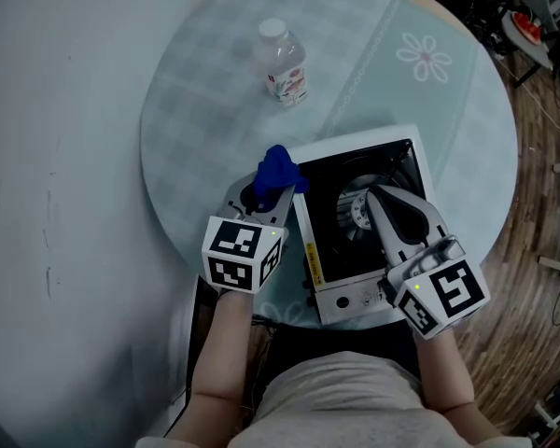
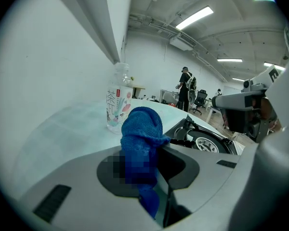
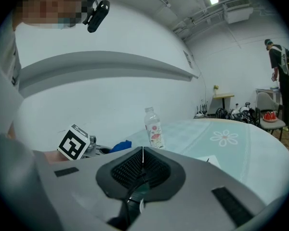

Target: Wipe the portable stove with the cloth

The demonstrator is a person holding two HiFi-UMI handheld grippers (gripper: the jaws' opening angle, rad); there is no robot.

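The portable stove [image 1: 355, 166], white-framed with a black top and a round burner [image 1: 353, 209], sits on the round table near me. A blue cloth [image 1: 278, 171] is bunched up in my left gripper [image 1: 268, 192], which is shut on it just off the stove's left edge. In the left gripper view the cloth [image 2: 140, 138] sticks up between the jaws, with the burner [image 2: 207, 143] to its right. My right gripper [image 1: 381, 197] hovers over the stove top, shut with nothing in it; its jaws [image 3: 142, 150] meet in the right gripper view.
A plastic drink bottle [image 1: 282, 63] stands upright on the pale green tablecloth [image 1: 215, 82] beyond the stove. Cables and gear lie on the wooden floor [image 1: 541, 203] at the right. A person [image 2: 185, 88] stands far off in the room.
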